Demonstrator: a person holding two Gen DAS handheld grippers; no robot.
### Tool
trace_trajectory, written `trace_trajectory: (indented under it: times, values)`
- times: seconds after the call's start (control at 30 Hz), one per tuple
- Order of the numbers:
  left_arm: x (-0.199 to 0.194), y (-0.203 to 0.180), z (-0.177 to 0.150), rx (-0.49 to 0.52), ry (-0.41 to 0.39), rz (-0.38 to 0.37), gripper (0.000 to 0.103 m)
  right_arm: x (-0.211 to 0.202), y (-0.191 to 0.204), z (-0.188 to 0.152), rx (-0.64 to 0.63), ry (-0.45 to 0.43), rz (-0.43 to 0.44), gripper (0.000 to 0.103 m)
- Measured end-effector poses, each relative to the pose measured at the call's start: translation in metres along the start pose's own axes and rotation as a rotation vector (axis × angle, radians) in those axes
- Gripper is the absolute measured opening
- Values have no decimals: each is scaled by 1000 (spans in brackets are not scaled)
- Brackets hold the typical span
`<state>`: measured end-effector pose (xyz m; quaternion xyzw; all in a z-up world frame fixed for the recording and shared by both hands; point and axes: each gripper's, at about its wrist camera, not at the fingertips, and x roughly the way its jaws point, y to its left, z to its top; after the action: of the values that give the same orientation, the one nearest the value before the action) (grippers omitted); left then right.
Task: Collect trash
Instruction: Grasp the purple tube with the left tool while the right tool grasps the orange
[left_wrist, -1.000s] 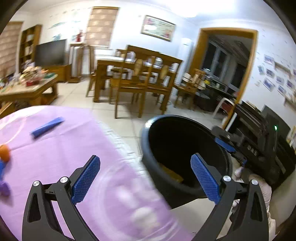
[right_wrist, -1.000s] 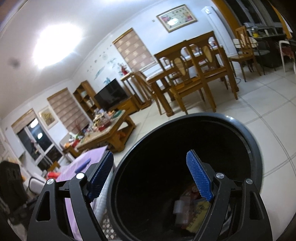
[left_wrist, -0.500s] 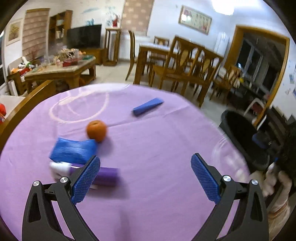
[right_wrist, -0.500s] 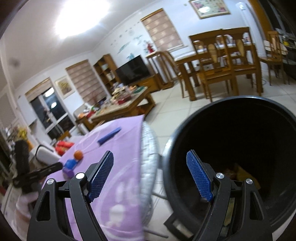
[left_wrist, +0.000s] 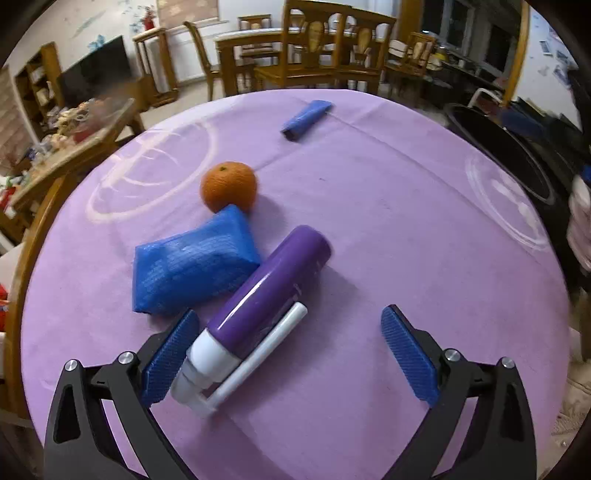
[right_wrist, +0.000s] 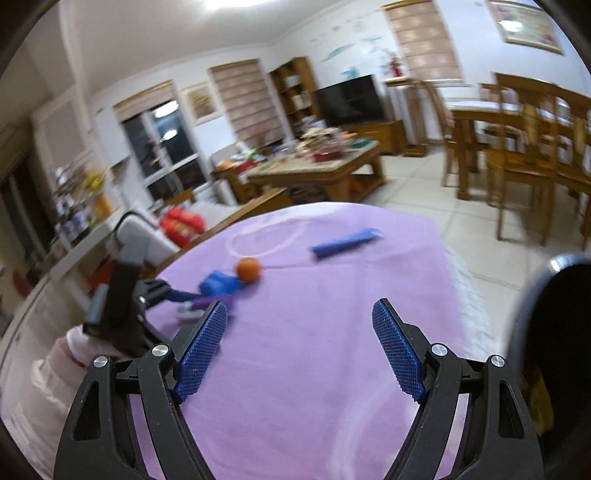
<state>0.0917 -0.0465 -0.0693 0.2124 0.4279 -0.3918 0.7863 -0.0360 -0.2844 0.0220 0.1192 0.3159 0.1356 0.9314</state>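
Observation:
A round table with a purple cloth (left_wrist: 369, 206) holds a purple bottle with a white pump (left_wrist: 266, 295), a blue packet (left_wrist: 192, 266), an orange (left_wrist: 228, 186) and a blue wrapper (left_wrist: 306, 115). My left gripper (left_wrist: 288, 354) is open, low over the table, with the bottle's white end between its fingers. My right gripper (right_wrist: 299, 350) is open and empty above the cloth (right_wrist: 332, 314). The black trash bin (left_wrist: 517, 162) stands beside the table's right edge and also shows in the right wrist view (right_wrist: 554, 332).
A wooden chair back (left_wrist: 33, 229) curves along the table's left edge. A cluttered coffee table (right_wrist: 317, 166) and wooden dining chairs (right_wrist: 524, 155) stand on the tiled floor beyond. The left gripper body and gloved hand (right_wrist: 110, 317) show in the right wrist view.
Both grippers have swung left from the bin to the table. My left gripper has come down close around the purple bottle. The bin now sits at the right edge of both views.

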Motion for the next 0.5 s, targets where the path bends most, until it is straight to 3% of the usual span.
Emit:
trace_trajectory:
  times: [0.17,0.23,0.33,0.5]
  values:
    - [-2,1,-6,-7,-7,-5,93,55,34,30,-69,63,29,80]
    - [-1,4,-7,-20,-12,-4,91,86,47,40,-76,103,37,75]
    - [-6,12,-6,-70,-34,-2,76,128,56,46,-89,167,35,66]
    - [-11,32,-6,-186,-74,-30,54,186,69,51,-87,246,26,61]
